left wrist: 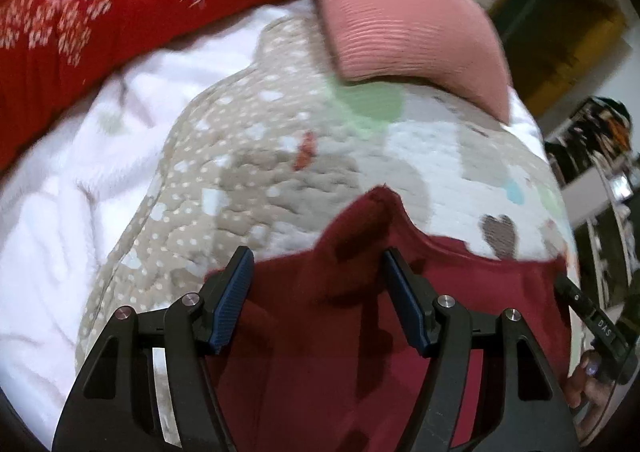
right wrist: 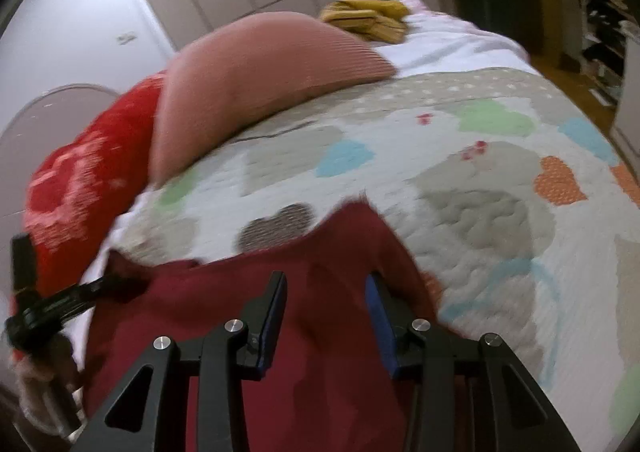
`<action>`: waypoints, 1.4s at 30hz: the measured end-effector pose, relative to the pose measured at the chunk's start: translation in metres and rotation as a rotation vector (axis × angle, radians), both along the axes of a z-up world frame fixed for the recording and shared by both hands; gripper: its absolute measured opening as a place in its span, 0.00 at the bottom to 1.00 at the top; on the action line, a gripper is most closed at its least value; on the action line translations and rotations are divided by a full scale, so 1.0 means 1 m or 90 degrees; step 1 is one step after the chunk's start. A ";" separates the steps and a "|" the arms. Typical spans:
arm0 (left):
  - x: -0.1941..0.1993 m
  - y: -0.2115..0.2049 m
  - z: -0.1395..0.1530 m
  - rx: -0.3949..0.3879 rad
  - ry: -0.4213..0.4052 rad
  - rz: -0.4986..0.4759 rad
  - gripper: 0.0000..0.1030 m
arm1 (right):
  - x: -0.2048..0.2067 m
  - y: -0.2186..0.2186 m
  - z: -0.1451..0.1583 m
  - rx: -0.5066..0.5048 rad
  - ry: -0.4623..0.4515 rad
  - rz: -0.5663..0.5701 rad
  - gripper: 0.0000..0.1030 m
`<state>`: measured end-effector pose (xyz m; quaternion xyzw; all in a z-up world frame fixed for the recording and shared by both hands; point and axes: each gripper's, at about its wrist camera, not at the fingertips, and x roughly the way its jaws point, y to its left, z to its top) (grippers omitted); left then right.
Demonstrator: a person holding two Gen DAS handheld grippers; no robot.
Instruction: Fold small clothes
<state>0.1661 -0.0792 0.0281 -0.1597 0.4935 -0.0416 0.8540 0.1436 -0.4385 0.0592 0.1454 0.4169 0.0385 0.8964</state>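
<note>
Dark red garment (left wrist: 360,332) lies spread on the quilt (left wrist: 248,180), w/ one corner peaked up; folding looks barely begun. Left tool (left wrist: 318,276) and right tool (right wrist: 326,302) both apart over it, gripping nothing.

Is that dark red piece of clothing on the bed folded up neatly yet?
Not neatly. The dark red garment lies loosely on the patchwork quilt, one corner peaked up and creased.

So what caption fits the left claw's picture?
Open left claw above a dark red garment on the patchwork quilt.
</note>
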 end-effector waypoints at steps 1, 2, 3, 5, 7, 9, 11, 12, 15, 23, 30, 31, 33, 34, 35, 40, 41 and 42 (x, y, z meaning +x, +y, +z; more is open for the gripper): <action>0.003 0.001 -0.003 0.004 0.001 0.007 0.65 | 0.006 -0.004 -0.004 -0.004 0.009 -0.016 0.38; 0.005 0.002 -0.005 0.008 0.000 0.012 0.65 | 0.012 -0.011 -0.013 -0.004 0.024 -0.034 0.38; 0.007 0.001 -0.006 0.009 0.001 0.012 0.65 | 0.017 -0.016 -0.021 0.004 0.039 -0.040 0.38; 0.009 -0.001 -0.008 0.016 0.001 0.013 0.65 | 0.021 -0.021 -0.029 0.020 0.047 -0.039 0.38; 0.008 0.000 -0.007 0.014 0.000 0.014 0.65 | 0.019 -0.020 -0.026 0.017 0.041 -0.038 0.38; 0.002 0.002 -0.001 0.012 -0.008 0.011 0.65 | 0.009 -0.018 -0.018 0.004 0.039 -0.033 0.38; -0.008 0.006 0.007 0.013 -0.021 0.007 0.65 | -0.006 -0.011 -0.006 -0.006 0.037 -0.019 0.39; -0.012 0.005 0.011 0.015 -0.027 0.003 0.65 | -0.014 -0.008 0.000 -0.010 0.034 -0.009 0.39; -0.031 0.003 0.024 0.050 -0.050 -0.008 0.65 | -0.046 0.010 0.017 -0.051 0.014 0.023 0.40; -0.088 -0.003 0.042 0.073 -0.094 -0.033 0.65 | -0.109 0.022 0.017 -0.132 -0.008 0.031 0.41; -0.116 -0.006 0.043 0.089 -0.099 -0.045 0.65 | -0.118 0.008 -0.008 -0.128 0.036 -0.002 0.41; -0.119 -0.005 0.043 0.089 -0.098 -0.044 0.65 | -0.116 0.006 -0.015 -0.120 0.049 0.002 0.42; -0.125 -0.004 0.042 0.090 -0.097 -0.043 0.65 | -0.116 -0.002 -0.022 -0.085 0.049 -0.002 0.43; -0.128 -0.003 0.042 0.090 -0.098 -0.043 0.65 | -0.117 -0.005 -0.022 -0.074 0.048 -0.006 0.43; -0.132 -0.001 0.042 0.091 -0.097 -0.043 0.65 | -0.119 -0.005 -0.019 -0.073 0.053 -0.010 0.43; -0.151 0.010 0.038 0.064 -0.091 -0.037 0.65 | -0.137 0.016 0.000 -0.107 0.037 0.011 0.43; -0.157 0.014 0.034 0.049 -0.087 -0.035 0.65 | -0.142 0.022 0.003 -0.113 0.030 0.024 0.43; -0.160 0.016 0.032 0.042 -0.084 -0.035 0.65 | -0.146 0.027 0.005 -0.120 0.024 0.033 0.44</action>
